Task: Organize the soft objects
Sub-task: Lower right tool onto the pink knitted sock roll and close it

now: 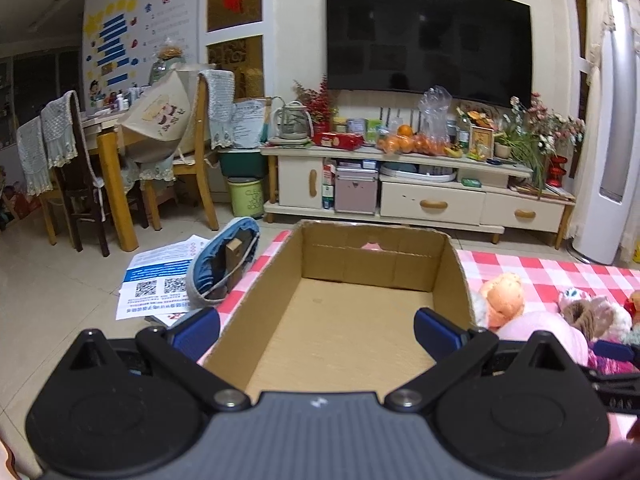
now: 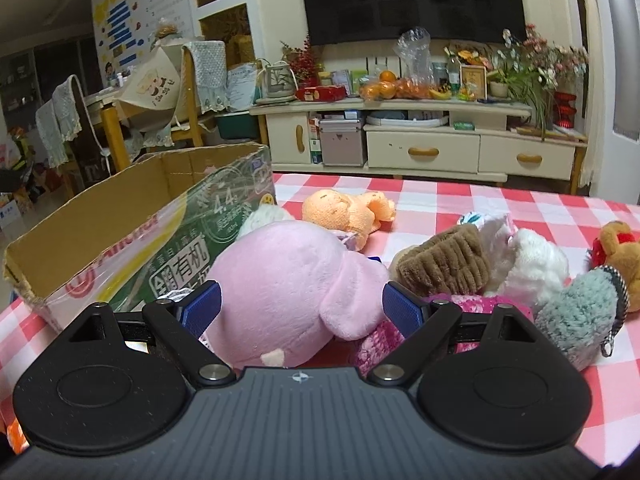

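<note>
An open cardboard box [image 1: 344,312] sits on the red-checked table, empty inside; it also shows in the right wrist view [image 2: 120,236] at the left. My left gripper [image 1: 318,330] is open, its fingers straddling the box's near end. My right gripper [image 2: 300,308] is open around a pink plush [image 2: 288,280], one pad on each side of it; I cannot tell whether the pads touch it. The pink plush [image 1: 540,332] lies right of the box. An orange plush [image 2: 348,208], a brown one [image 2: 444,264], a white one [image 2: 528,260] and a grey knitted one [image 2: 580,316] lie behind and to the right.
The checked tablecloth [image 2: 500,204] covers the table. A blue basket [image 1: 222,264] and papers [image 1: 160,280] lie on the floor beyond the table's left edge. A TV cabinet [image 1: 420,196], chairs [image 1: 76,172] and a dining table stand further back.
</note>
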A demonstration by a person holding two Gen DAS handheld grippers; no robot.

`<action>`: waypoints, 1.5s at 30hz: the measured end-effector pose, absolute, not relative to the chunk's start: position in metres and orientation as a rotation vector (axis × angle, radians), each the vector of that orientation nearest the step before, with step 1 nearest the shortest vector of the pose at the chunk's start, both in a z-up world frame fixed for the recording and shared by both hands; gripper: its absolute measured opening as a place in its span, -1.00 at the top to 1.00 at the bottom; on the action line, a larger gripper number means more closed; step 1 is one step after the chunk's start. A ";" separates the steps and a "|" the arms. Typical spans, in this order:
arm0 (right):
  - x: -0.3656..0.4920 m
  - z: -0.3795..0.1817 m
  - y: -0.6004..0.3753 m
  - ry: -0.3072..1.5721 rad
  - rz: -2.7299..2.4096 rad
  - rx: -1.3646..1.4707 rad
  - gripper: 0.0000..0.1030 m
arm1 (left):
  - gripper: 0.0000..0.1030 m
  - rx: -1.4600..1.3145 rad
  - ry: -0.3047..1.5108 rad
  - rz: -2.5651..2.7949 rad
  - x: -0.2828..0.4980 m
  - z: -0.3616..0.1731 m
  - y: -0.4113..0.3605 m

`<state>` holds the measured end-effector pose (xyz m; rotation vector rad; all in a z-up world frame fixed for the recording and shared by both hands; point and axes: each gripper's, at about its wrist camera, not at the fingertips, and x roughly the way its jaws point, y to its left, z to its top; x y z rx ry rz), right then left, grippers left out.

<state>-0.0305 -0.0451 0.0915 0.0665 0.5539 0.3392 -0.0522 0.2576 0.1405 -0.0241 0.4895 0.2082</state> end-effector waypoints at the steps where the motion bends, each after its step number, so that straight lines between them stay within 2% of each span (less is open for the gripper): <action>1: -0.030 0.093 -0.047 0.554 0.339 0.073 -1.00 | -0.99 -0.020 0.488 0.202 -0.053 0.140 0.256; 18: -0.040 0.112 -0.107 0.513 0.144 0.094 -1.00 | -0.98 0.082 0.495 -0.105 -0.039 0.124 0.170; 32: -0.035 0.098 -0.180 0.573 0.022 0.158 -1.00 | -0.98 0.167 0.599 -0.241 -0.014 0.093 0.093; 45: -0.031 0.081 -0.246 0.567 -0.075 0.290 -1.00 | -0.98 0.186 0.561 -0.346 -0.016 0.080 0.035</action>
